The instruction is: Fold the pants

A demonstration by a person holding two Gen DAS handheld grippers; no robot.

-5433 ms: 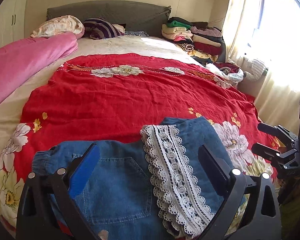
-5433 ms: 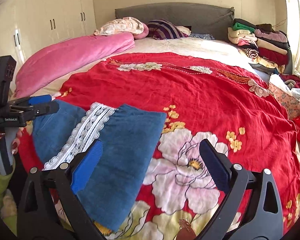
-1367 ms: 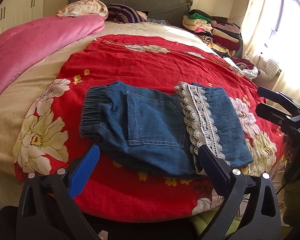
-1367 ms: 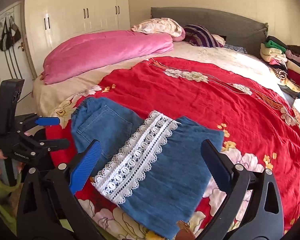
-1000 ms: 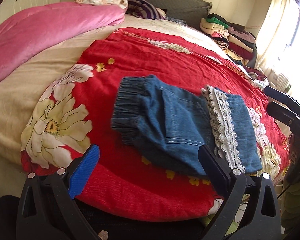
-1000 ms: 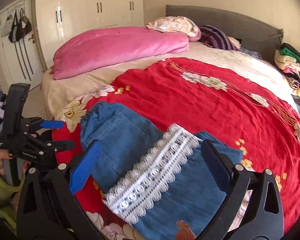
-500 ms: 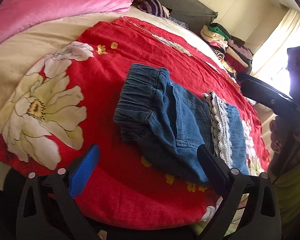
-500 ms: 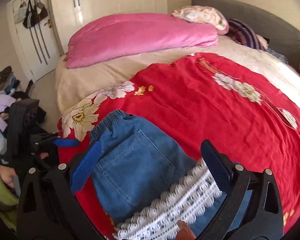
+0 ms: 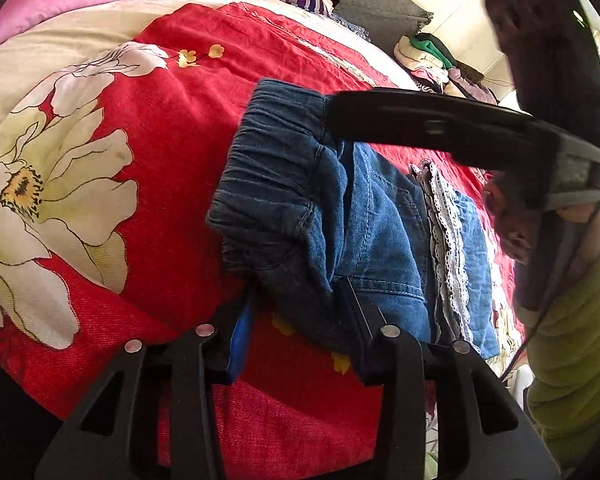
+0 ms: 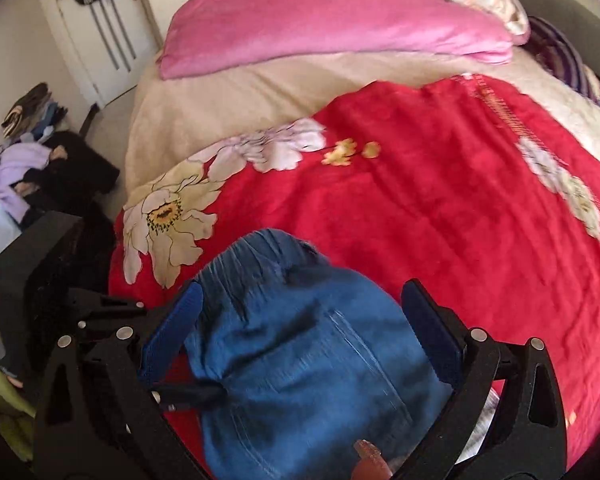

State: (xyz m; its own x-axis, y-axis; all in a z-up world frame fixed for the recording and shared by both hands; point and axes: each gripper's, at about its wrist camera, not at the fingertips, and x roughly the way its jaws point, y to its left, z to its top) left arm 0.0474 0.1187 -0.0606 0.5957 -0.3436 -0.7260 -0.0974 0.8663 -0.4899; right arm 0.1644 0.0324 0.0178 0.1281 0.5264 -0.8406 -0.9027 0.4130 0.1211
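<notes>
Folded blue denim pants (image 9: 364, 220) with a white lace trim (image 9: 444, 232) lie on a red floral blanket (image 9: 160, 200). My left gripper (image 9: 300, 312) is low at their near edge by the waistband. Its jaws are closing, with a denim fold between them that the pads do not clearly press. In the right wrist view it (image 10: 196, 394) reaches in from the left. My right gripper (image 10: 302, 328) hangs open over the waistband end of the pants (image 10: 300, 380), a pad on each side. One of its fingers (image 9: 420, 128) crosses above the waistband.
A pink duvet (image 10: 332, 20) lies along the far side of the bed, and stacked clothes (image 9: 432, 60) sit by the headboard. Beyond the bed's left edge are clothes on the floor (image 10: 20, 160) and a door (image 10: 104, 20). A green sleeve (image 9: 572, 340) is at right.
Both grippers have come down and in toward the waistband end. The left jaws have narrowed from wide open around the near denim edge. The right gripper swung left over the pants.
</notes>
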